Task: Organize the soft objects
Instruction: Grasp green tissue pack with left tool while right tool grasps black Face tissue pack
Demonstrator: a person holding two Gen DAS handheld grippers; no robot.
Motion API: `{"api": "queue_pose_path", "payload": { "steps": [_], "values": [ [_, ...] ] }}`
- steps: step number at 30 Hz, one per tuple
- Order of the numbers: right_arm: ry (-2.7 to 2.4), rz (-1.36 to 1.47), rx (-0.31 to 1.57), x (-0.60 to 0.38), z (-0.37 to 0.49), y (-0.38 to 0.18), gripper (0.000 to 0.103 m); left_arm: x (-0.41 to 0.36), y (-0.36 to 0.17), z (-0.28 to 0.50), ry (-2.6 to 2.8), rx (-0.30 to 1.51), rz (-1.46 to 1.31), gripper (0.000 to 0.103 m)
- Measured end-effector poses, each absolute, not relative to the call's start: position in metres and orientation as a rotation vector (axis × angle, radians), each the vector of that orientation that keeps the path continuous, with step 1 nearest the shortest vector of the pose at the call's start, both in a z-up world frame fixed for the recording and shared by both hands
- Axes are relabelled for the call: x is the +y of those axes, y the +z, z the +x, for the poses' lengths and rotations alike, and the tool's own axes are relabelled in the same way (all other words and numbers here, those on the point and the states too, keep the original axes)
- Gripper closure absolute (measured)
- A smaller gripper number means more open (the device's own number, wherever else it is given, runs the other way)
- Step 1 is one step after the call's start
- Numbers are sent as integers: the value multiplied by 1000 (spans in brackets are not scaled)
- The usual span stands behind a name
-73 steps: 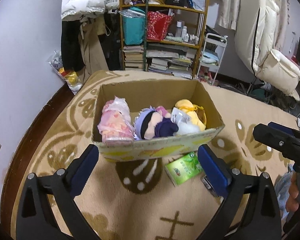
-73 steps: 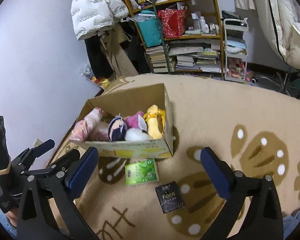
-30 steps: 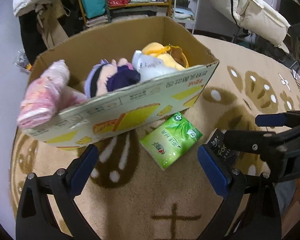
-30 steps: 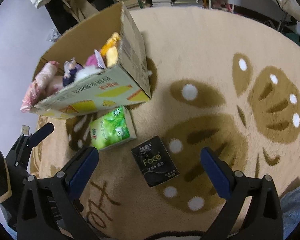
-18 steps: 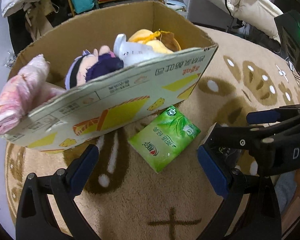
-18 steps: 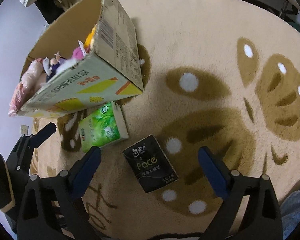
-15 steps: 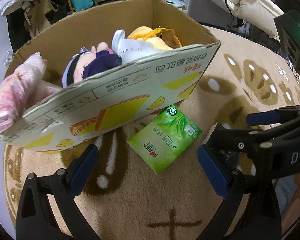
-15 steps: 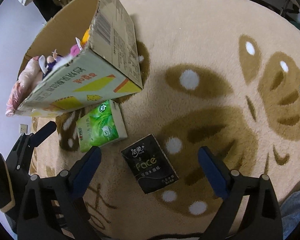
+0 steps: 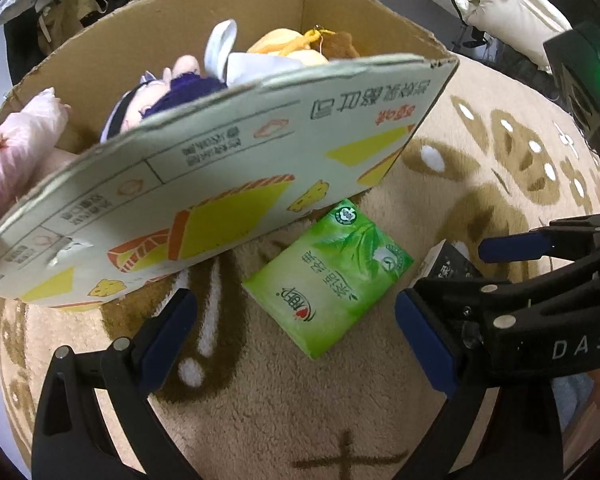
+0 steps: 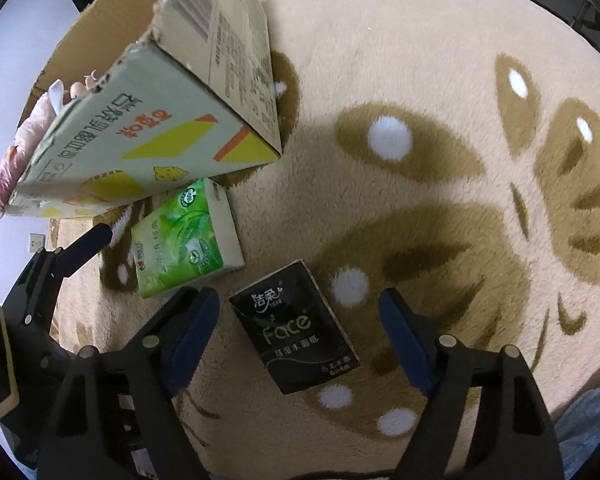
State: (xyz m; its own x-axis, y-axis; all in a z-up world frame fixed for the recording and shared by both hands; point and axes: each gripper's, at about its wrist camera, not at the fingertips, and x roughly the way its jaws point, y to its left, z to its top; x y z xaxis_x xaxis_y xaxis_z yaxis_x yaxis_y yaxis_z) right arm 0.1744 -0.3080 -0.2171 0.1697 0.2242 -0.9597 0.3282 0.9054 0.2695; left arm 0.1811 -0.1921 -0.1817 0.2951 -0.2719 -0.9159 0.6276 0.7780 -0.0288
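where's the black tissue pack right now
In the right wrist view the black tissue pack lies on the rug between the open right gripper jaws, beside the green tissue pack.

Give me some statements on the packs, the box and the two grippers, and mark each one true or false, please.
1. The green pack lies on the rug beside the box. True.
2. The black pack is already in the box. False: it lies on the rug, between the open jaws of the right gripper.
3. The right gripper grips the black pack. False: its jaws have just been closing, but the pads stand clear of the pack on both sides.
4. The left gripper is open, with the green pack ahead of it. True.
5. The box is empty. False: a pink bundle and plush toys are inside.
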Motion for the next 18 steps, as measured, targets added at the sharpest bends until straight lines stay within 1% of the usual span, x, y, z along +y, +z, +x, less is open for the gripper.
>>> {"api": "queue_pose_path", "payload": {
  "steps": [2,5,10,18],
  "values": [
    [-75,477,1422,-308,176,-221,18,-194,-186,183,-622,1133,363,5],
    [-72,478,1431,-307,177,-226,24,-195,-190,184,-627,1141,357,5],
    [-82,511,1433,-313,178,-235,24,-193,-195,189,-651,1153,307,5],
    [-90,511,1439,-322,180,-238,25,-203,-197,186,-655,1100,359,5]
  ]
}}
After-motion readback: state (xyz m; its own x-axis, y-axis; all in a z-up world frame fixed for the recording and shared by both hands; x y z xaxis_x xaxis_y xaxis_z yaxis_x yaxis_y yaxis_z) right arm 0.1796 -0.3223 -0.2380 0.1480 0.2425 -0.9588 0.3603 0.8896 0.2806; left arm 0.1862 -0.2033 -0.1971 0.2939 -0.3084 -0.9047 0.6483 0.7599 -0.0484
